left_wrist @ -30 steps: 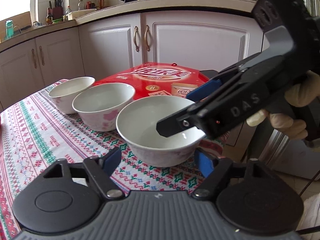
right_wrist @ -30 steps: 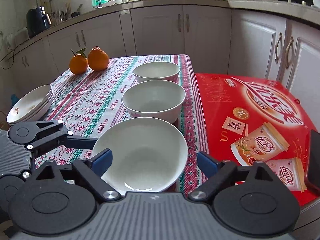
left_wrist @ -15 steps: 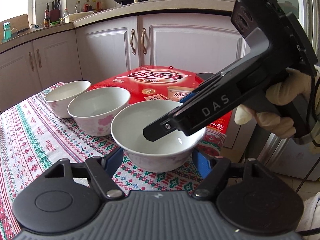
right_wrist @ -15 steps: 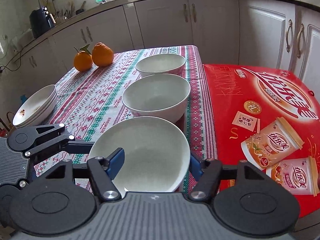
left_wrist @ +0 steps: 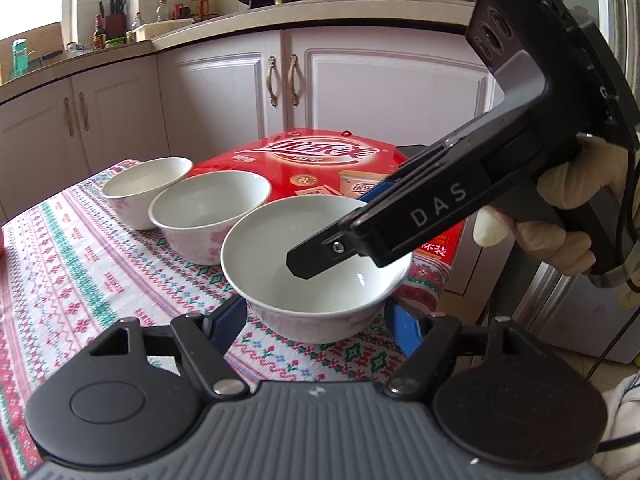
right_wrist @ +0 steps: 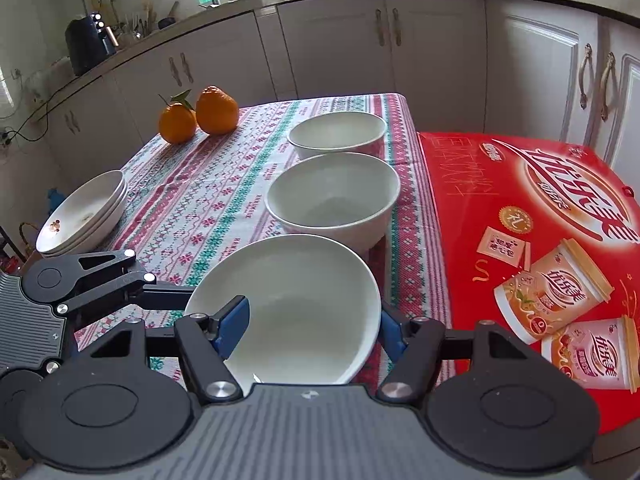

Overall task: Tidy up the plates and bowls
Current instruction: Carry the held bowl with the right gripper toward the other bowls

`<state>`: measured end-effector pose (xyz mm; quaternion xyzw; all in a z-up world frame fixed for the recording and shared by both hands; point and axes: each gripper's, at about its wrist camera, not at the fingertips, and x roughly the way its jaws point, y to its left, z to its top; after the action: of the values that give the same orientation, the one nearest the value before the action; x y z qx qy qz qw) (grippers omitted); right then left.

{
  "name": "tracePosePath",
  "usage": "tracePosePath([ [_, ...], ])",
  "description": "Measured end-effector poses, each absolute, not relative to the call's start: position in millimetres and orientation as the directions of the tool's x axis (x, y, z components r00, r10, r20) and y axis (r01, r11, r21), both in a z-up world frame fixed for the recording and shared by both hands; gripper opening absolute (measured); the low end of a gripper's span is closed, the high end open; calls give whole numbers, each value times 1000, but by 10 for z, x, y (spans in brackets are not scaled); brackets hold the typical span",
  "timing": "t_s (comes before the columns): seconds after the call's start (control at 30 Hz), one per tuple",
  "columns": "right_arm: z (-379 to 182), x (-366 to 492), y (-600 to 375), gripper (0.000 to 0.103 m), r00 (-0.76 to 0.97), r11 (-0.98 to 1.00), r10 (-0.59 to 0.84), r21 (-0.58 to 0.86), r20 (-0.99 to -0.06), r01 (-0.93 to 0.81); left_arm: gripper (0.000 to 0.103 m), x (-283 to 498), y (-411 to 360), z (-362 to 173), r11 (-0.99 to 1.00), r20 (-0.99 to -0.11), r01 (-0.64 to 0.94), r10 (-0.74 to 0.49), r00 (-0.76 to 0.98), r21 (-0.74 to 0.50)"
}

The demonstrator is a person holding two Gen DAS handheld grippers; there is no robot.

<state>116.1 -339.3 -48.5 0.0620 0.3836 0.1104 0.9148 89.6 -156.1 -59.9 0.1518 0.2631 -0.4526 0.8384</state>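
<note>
Three white bowls stand in a row on the patterned tablecloth. The near bowl [left_wrist: 316, 268] [right_wrist: 296, 304] sits between the blue pads of both grippers. My left gripper [left_wrist: 316, 316] is open, its fingers on either side of the bowl's base. My right gripper [right_wrist: 314, 320] is open, with one finger inside the bowl and the other outside its right rim; it also shows in the left wrist view [left_wrist: 400, 228] reaching over the bowl. The middle bowl [right_wrist: 332, 196] and the far bowl [right_wrist: 338, 132] stand behind. A stack of white plates [right_wrist: 84, 216] lies at the table's left edge.
A red printed box [right_wrist: 532, 240] lies right of the bowls. Two oranges [right_wrist: 200, 114] sit at the far left of the table. White kitchen cabinets [right_wrist: 340, 40] stand beyond the table. A phone [left_wrist: 412, 150] lies on the box's far side.
Both grippers have moved in closer to the near bowl. The right gripper's left finger has gone over the rim into the bowl. The bowls have not moved.
</note>
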Motion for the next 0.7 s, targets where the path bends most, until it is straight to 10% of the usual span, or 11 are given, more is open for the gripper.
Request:
tracePosePath([
  [0.7,-386,1489,-2576,73,632,913,397,214,-666,-348,75,964,-817,-467,681,-588,732,-581,563,29],
])
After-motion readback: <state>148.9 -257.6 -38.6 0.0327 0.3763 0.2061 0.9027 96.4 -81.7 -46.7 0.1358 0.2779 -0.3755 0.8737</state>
